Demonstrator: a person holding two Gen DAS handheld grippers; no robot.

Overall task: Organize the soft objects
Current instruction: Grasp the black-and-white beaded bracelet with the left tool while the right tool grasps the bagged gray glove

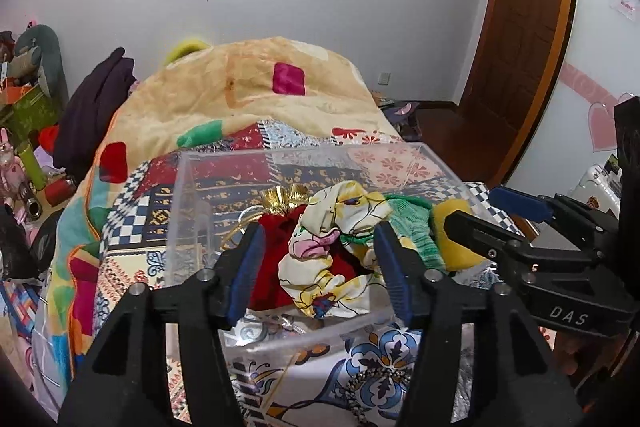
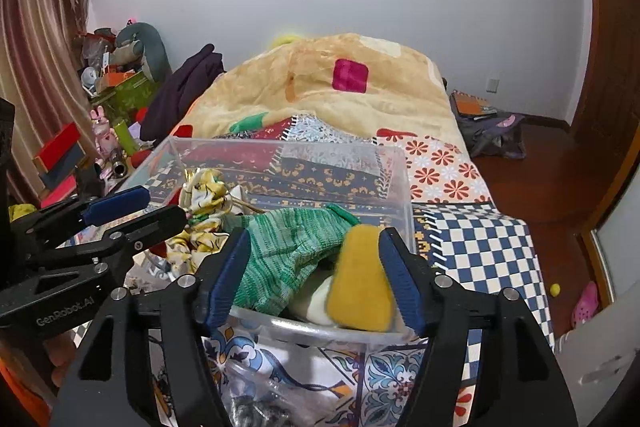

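Observation:
A clear plastic box (image 1: 188,195) (image 2: 404,187) stands on the patterned bed. In it lie a cream printed cloth (image 1: 332,259) (image 2: 204,195), a red pouch with gold trim (image 1: 280,227), a green knitted piece (image 1: 412,223) (image 2: 288,251) and a yellow sponge-like piece (image 1: 452,231) (image 2: 360,283). My left gripper (image 1: 320,267) is open over the box's near side, its jaws either side of the printed cloth. My right gripper (image 2: 316,275) is open over the box's near rim, with the green piece and the yellow piece between its jaws.
A beige quilt (image 2: 340,99) with coloured patches covers the far bed. Dark clothing (image 2: 184,91) lies at its left edge. Cluttered shelves and toys (image 2: 116,83) stand at left. A bag (image 2: 492,131) lies on the wooden floor at right, by a door (image 1: 516,27).

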